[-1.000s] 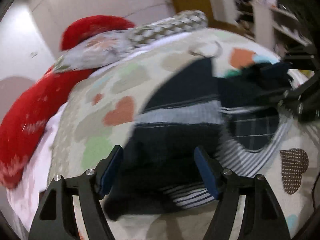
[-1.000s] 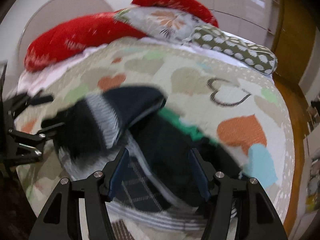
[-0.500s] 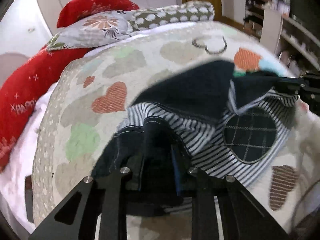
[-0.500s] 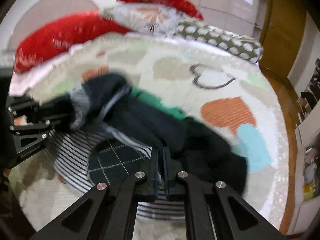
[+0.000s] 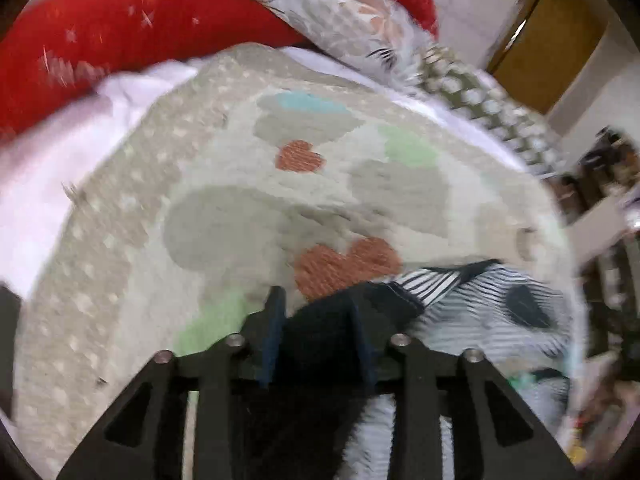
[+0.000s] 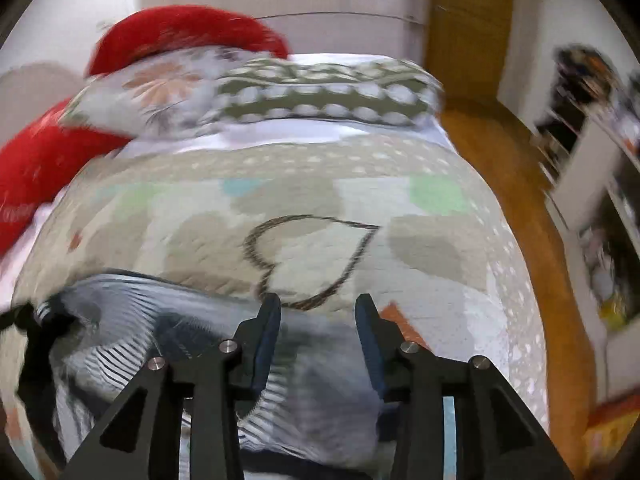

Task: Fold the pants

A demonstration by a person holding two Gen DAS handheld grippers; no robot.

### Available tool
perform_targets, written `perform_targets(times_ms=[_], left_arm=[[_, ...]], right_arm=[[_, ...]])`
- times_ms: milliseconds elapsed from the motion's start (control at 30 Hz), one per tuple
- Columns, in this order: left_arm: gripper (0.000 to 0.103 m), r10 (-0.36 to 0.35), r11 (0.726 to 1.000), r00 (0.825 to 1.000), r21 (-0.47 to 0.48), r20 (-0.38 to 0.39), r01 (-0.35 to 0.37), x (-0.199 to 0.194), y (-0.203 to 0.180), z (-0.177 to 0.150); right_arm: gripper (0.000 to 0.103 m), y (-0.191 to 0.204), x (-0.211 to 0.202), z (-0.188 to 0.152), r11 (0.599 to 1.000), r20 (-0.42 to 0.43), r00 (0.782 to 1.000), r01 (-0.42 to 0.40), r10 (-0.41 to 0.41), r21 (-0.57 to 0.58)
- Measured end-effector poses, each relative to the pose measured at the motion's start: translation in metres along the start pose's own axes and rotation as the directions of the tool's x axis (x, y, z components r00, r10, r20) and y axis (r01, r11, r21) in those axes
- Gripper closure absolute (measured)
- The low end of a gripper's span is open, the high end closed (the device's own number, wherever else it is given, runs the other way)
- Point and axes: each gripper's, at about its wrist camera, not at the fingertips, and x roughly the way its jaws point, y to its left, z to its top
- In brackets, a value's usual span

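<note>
The pants are dark navy with a striped grey-white inside [image 5: 472, 304]. In the left wrist view my left gripper [image 5: 318, 308] has its jaws partly apart with a dark fold of the pants [image 5: 320, 332] bunched between them. In the right wrist view my right gripper [image 6: 318, 312] stands open over the blurred striped pants [image 6: 168, 332], which lie low and left on the bed. The left gripper's black frame shows at the left edge [image 6: 24, 332].
A heart-patterned beige quilt [image 6: 320, 200] covers the bed. Red cushions [image 5: 120, 28], a floral pillow [image 5: 352, 16] and a dotted green pillow [image 6: 328, 96] lie at the head. A wooden floor [image 6: 520, 184] and shelves [image 6: 600, 128] are to the right.
Both grippers were shut on the pants half a second ago; now their jaws are apart. Both cameras swung toward the pillows, and the pants lie lower, showing more striped inside.
</note>
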Motion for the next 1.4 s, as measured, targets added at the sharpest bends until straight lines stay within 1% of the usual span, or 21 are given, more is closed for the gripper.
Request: perform_targets(times_ms=[33, 100, 200, 333, 433, 467, 500, 567, 600, 633, 667, 700, 733, 767, 800, 833, 900, 1067, 1200, 1333, 1400], left_arm=[[0.06, -0.012, 1.0, 1.0, 0.008, 0.012, 0.012, -0.008, 0.003, -0.005], [0.045, -0.026, 0.999, 0.999, 0.035, 0.042, 0.024, -0.027, 0.01, -0.021], [0.031, -0.074, 0.997, 0.996, 0.031, 0.045, 0.072, -0.047, 0.022, -0.049], [0.024, -0.103, 0.995, 0.995, 0.012, -0.006, 0.103, -0.043, 0.034, -0.084], [0.024, -0.105, 0.994, 0.991, 0.003, -0.078, 0.106, -0.02, 0.033, -0.103], [0.024, -0.123, 0.992, 0.987, -0.008, -0.099, 0.123, -0.012, 0.03, -0.108], [0.023, -0.132, 0.991, 0.986, -0.009, -0.102, 0.132, -0.008, 0.024, -0.112], [0.023, -0.086, 0.996, 0.994, 0.028, -0.072, 0.088, -0.004, 0.007, -0.115], [0.032, -0.064, 0.996, 0.996, 0.057, -0.067, 0.068, 0.0, -0.004, -0.115], [0.048, -0.048, 0.996, 0.997, 0.072, -0.065, 0.053, 0.002, -0.012, -0.116], [0.087, -0.002, 0.997, 0.998, 0.076, -0.062, 0.007, 0.005, -0.02, -0.116], [0.092, 0.005, 0.998, 0.998, 0.064, -0.067, -0.001, 0.005, -0.021, -0.116], [0.092, -0.019, 0.999, 0.997, 0.036, -0.069, 0.022, 0.001, -0.021, -0.117], [0.092, -0.045, 0.999, 0.997, 0.017, -0.065, 0.047, -0.006, -0.02, -0.117], [0.092, -0.046, 0.999, 0.998, 0.018, -0.049, 0.047, -0.017, -0.019, -0.119], [0.092, -0.039, 0.999, 0.999, 0.025, -0.029, 0.04, -0.027, -0.019, -0.121], [0.092, -0.045, 0.998, 0.999, 0.031, -0.005, 0.045, -0.045, -0.016, -0.126], [0.092, -0.075, 0.997, 0.997, -0.021, -0.001, 0.075, -0.076, 0.005, -0.147], [0.092, -0.093, 0.993, 0.996, -0.075, -0.003, 0.092, -0.085, 0.022, -0.169], [0.087, -0.082, 0.99, 0.995, -0.119, -0.05, 0.076, -0.072, 0.035, -0.184], [0.078, -0.082, 0.99, 0.996, -0.121, -0.04, 0.077, -0.072, 0.041, -0.19]], right_arm=[[0.054, -0.007, -0.002, -0.002, 0.999, 0.008, 1.0, -0.016, 0.016, 0.032], [0.04, -0.02, -0.014, -0.013, 0.997, 0.032, 0.999, -0.045, 0.044, 0.061], [0.035, -0.039, -0.037, -0.039, 0.995, 0.046, 0.995, -0.086, 0.083, 0.058], [0.031, -0.061, -0.059, -0.09, 0.984, 0.017, 0.987, -0.159, 0.159, 0.078], [0.031, -0.067, -0.062, -0.124, 0.983, -0.002, 0.987, -0.159, 0.16, 0.094], [0.031, -0.067, -0.06, -0.133, 0.982, -0.01, 0.987, -0.158, 0.16, 0.1], [0.031, -0.067, -0.057, -0.139, 0.981, -0.02, 0.986, -0.16, 0.163, 0.108], [0.031, -0.064, -0.05, -0.153, 0.973, -0.034, 0.982, -0.179, 0.186, 0.143], [0.031, -0.062, -0.047, -0.155, 0.971, -0.037, 0.981, -0.183, 0.191, 0.152], [0.031, -0.058, -0.043, -0.159, 0.97, -0.039, 0.981, -0.184, 0.192, 0.158], [0.031, -0.052, -0.038, -0.161, 0.975, -0.036, 0.985, -0.164, 0.172, 0.151], [0.044, -0.047, -0.037, -0.165, 0.981, -0.034, 0.989, -0.138, 0.144, 0.137], [0.069, -0.04, -0.036, -0.164, 0.99, -0.039, 0.994, -0.102, 0.106, 0.097], [0.08, -0.039, -0.038, -0.164, 0.991, -0.037, 0.994, -0.103, 0.106, 0.088], [0.091, -0.041, -0.041, -0.164, 0.983, -0.038, 0.988, -0.143, 0.149, 0.114], [0.091, -0.046, -0.046, -0.164, 0.973, -0.04, 0.982, -0.179, 0.186, 0.145], [0.092, -0.05, -0.057, -0.166, 0.966, -0.03, 0.977, -0.202, 0.209, 0.161], [0.092, -0.061, -0.095, -0.187, 0.935, -0.011, 0.957, -0.281, 0.29, 0.214], [0.092, -0.064, -0.119, -0.212, 0.909, -0.009, 0.936, -0.339, 0.352, 0.24], [0.091, -0.058, -0.125, -0.238, 0.924, -0.03, 0.94, -0.327, 0.339, 0.199], [0.086, -0.052, -0.126, -0.246, 0.957, -0.026, 0.965, -0.256, 0.262, 0.135]])
